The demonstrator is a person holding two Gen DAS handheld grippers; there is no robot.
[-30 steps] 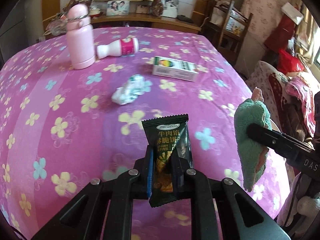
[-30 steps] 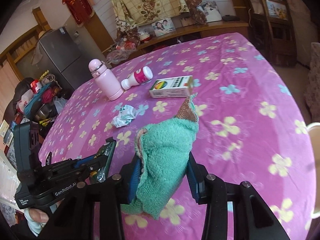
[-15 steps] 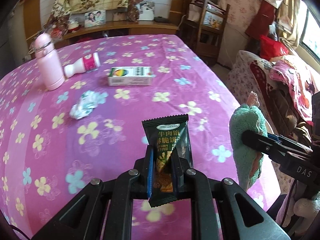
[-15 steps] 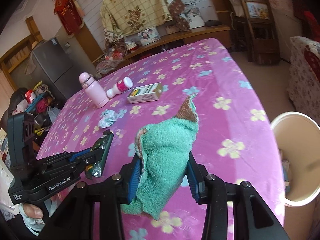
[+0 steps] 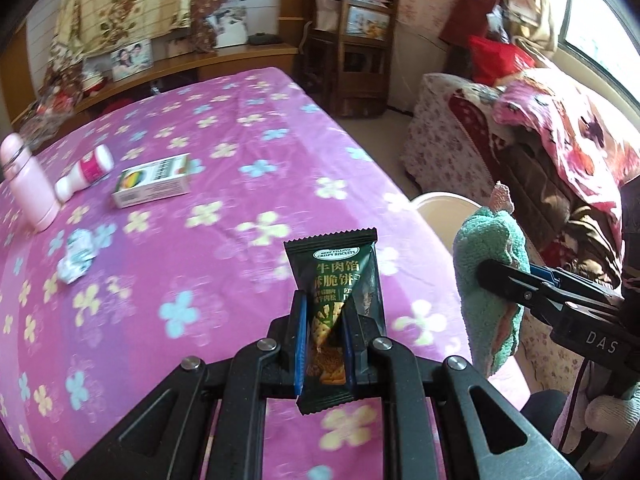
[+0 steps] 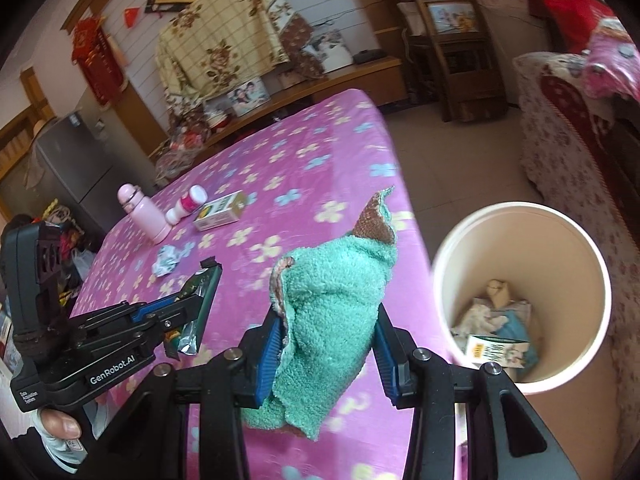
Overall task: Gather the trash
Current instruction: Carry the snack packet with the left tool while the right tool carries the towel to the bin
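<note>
My left gripper (image 5: pixel 323 320) is shut on a dark green biscuit wrapper (image 5: pixel 338 280), held upright above the near right part of the purple flowered table (image 5: pixel 224 184). My right gripper (image 6: pixel 326 330) is shut on a bunched teal towel (image 6: pixel 334 296); that towel (image 5: pixel 490 268) also hangs at the right in the left wrist view. A cream trash bin (image 6: pixel 520 296) stands on the floor off the table's right edge, with paper scraps and a small carton inside; only its rim (image 5: pixel 448 206) shows in the left wrist view. A crumpled white wrapper (image 5: pixel 76 258) lies on the table.
Farther back on the table stand a pink flask (image 5: pixel 26 188), a toppled white and pink bottle (image 5: pixel 86 172) and a white carton (image 5: pixel 154 180). A covered sofa (image 5: pixel 532 140) lies beyond the bin, a wooden chair (image 5: pixel 354 48) behind the table. A gloved hand (image 6: pixel 60 436) grips the left handle.
Both grippers have carried their loads rightwards toward the table's right edge. The table items have slid left and away in both views, and the bin has come fully into the right wrist view.
</note>
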